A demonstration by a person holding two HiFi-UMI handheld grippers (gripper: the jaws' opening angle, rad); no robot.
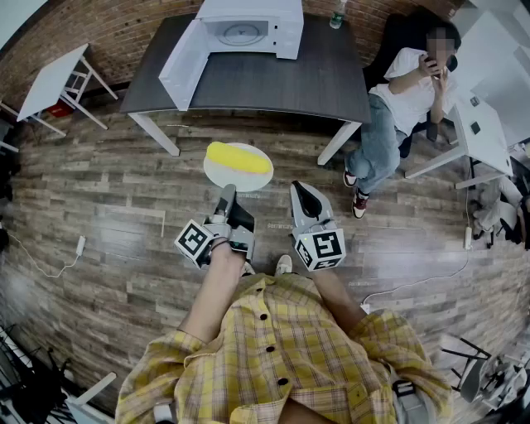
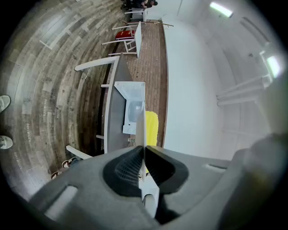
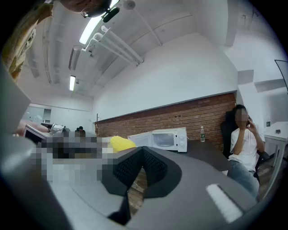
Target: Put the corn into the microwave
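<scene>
A yellow corn cob (image 1: 238, 157) lies on a round white plate (image 1: 222, 176) held above the wooden floor. My left gripper (image 1: 225, 194) is shut on the plate's near rim. In the left gripper view the plate (image 2: 141, 130) shows edge-on as a thin white line between the jaws, with the corn (image 2: 152, 128) beside it. The white microwave (image 1: 248, 29) stands on a dark table (image 1: 273, 83) ahead, its door (image 1: 180, 68) swung open to the left. My right gripper (image 1: 300, 189) hangs beside the plate, shut on nothing; its view shows the corn (image 3: 120, 143) and the microwave (image 3: 162, 139).
A person (image 1: 406, 91) sits on a chair at the table's right end, legs reaching toward the floor space ahead. A bottle (image 1: 336, 16) stands at the table's back. A small white table (image 1: 54, 79) is at the far left, white desks (image 1: 489, 116) at the right.
</scene>
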